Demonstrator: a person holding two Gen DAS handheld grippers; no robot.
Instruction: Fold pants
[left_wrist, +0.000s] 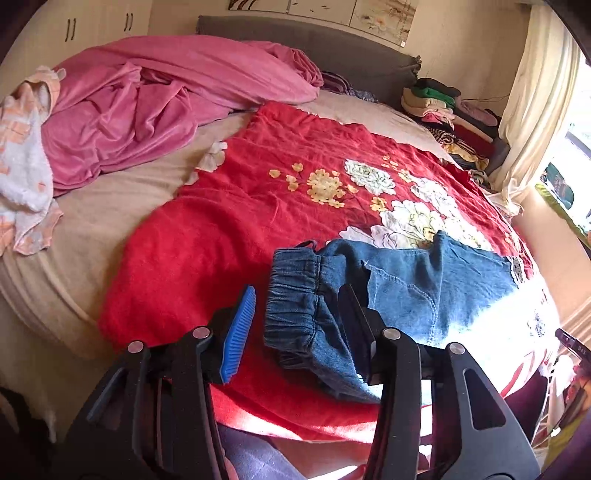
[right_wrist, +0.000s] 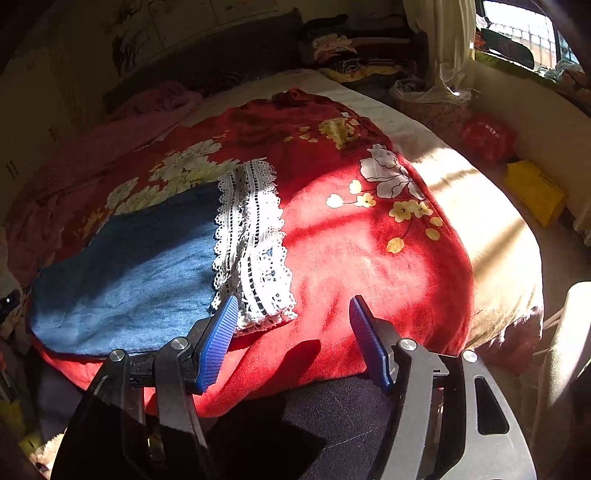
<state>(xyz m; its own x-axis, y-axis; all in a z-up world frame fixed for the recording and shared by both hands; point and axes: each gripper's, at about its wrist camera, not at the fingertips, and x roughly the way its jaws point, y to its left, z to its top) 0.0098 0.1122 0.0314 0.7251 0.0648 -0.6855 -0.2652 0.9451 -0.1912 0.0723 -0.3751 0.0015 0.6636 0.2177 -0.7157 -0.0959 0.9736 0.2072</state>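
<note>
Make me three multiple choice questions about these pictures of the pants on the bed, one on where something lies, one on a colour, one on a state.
1. Where do the denim pants lie?
A. on the red floral blanket
B. on the pink bedding
C. on the floor

2. What colour is the lace trim at the pants' hem?
A. yellow
B. white
C. green

3. How does the right claw stand?
A. clamped on the lace
B. shut on nothing
C. open, nothing between its pads

Answers:
1 A: red blanket shows all around the denim.
2 B: the lace is white against the blue cloth.
3 C: only red blanket shows in the gap between its pads.
</note>
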